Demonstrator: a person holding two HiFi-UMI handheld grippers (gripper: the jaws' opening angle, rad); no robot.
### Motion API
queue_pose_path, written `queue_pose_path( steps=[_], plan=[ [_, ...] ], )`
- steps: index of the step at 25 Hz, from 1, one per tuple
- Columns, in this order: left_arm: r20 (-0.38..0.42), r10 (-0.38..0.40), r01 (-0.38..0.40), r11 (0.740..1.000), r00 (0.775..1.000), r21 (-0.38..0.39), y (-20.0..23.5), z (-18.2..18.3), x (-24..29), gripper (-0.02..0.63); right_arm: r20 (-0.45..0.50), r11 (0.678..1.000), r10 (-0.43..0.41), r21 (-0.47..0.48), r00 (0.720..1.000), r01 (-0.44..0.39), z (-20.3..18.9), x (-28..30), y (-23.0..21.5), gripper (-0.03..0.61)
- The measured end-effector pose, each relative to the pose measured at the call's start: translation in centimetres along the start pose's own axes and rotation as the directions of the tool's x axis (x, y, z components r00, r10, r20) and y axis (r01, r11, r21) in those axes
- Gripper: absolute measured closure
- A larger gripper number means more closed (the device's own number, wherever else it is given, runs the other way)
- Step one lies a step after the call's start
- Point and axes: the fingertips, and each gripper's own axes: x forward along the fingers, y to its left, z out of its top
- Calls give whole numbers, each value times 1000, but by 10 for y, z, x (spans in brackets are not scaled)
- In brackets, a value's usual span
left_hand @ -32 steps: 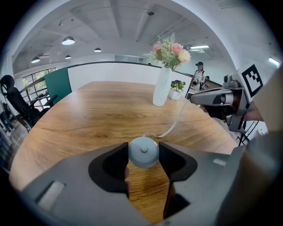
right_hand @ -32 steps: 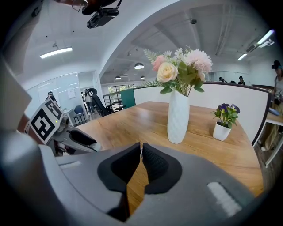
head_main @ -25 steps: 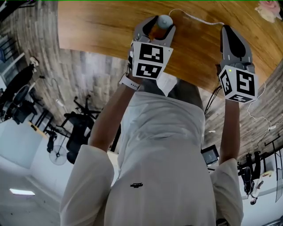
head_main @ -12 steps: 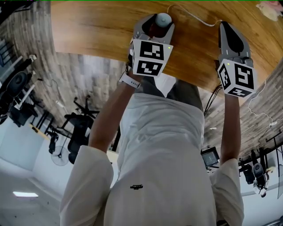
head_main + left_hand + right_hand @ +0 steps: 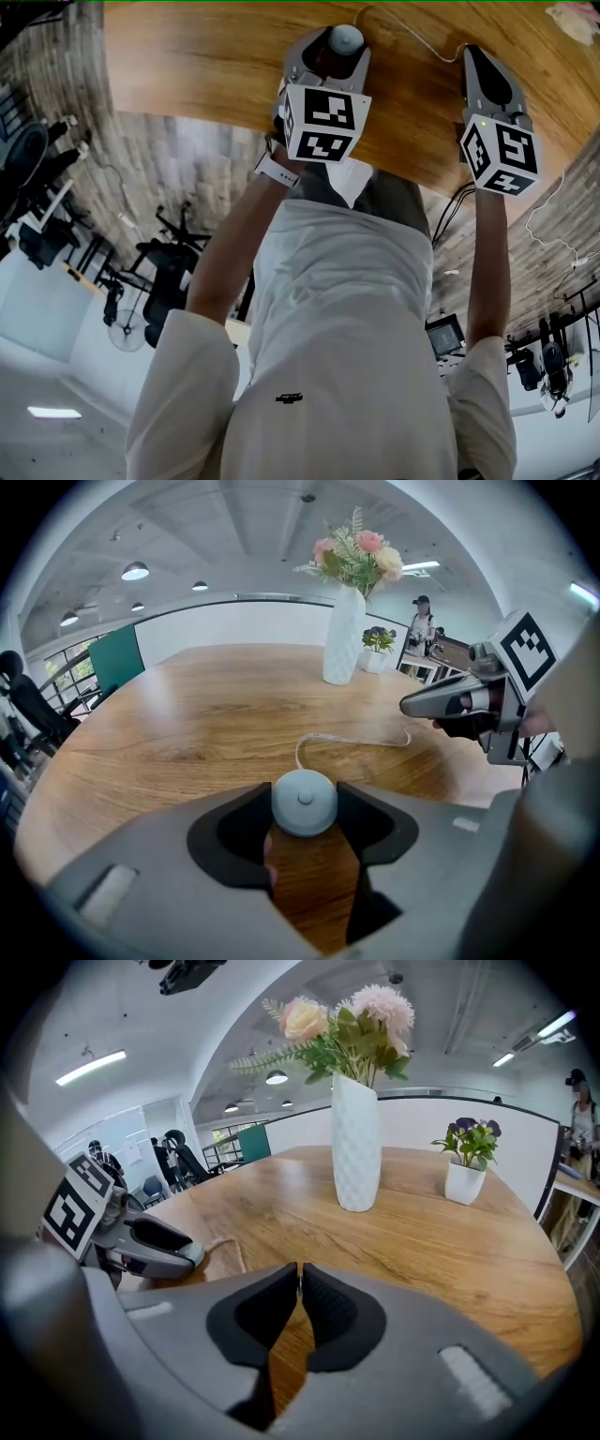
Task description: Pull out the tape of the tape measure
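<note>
As 2 hand-held grippers [image 5: 332,39] [image 5: 474,54] hold it, only 1 tape measure [image 5: 304,802] vis.

Flower vase [image 5: 356,1143], potted plant [image 5: 466,1181]

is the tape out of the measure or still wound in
Partly out: a white tape runs from the round case in the left gripper across the table to the right gripper.

The right hand-held gripper [image 5: 299,1271] pinches the tape [image 5: 228,1241] over a wooden table [image 5: 450,1232], white vase [image 5: 356,1143] beyond.
</note>
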Motion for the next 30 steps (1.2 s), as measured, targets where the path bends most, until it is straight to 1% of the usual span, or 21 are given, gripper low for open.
queue_pose_path(
  steps=[4,10,11,12,14,17,19,22,27,30],
  plan=[
    [-5,6,-6,1000,1000,-2,0,-3,0,374,-38,999,-11,30,999,12,-13,4,-5,557],
    [14,-3,3,1000,1000,10,-1,1,4,373,-80,996,-33,80,996,39,-27,9,-13,554],
    [15,-4,4,1000,1000,10,-1,0,5,373,-84,995,-35,91,996,43,-29,9,-14,550],
    [16,-4,4,1000,1000,9,-2,0,5,373,-87,994,-34,100,996,43,-30,8,-14,532],
    [21,-5,5,1000,1000,3,-2,-1,4,369,-86,994,-28,105,996,37,-31,6,-12,481],
    [29,-7,7,1000,1000,-17,-1,-1,2,356,-81,995,-31,93,996,39,-31,1,-9,471],
    [31,-6,7,1000,999,-26,-1,-1,0,341,-77,995,-39,92,996,46,-31,-3,-9,451],
    [36,-4,5,1000,999,-29,2,0,-3,341,-70,994,-54,93,996,61,-29,-6,-9,422],
    [45,-6,6,1000,999,-15,0,5,-12,341,-42,992,-58,108,997,62,-16,-16,-7,419],
    [51,5,-4,1000,999,-23,4,7,-18,341,-30,993,-48,110,998,51,-11,-18,1,417]
  ],
)
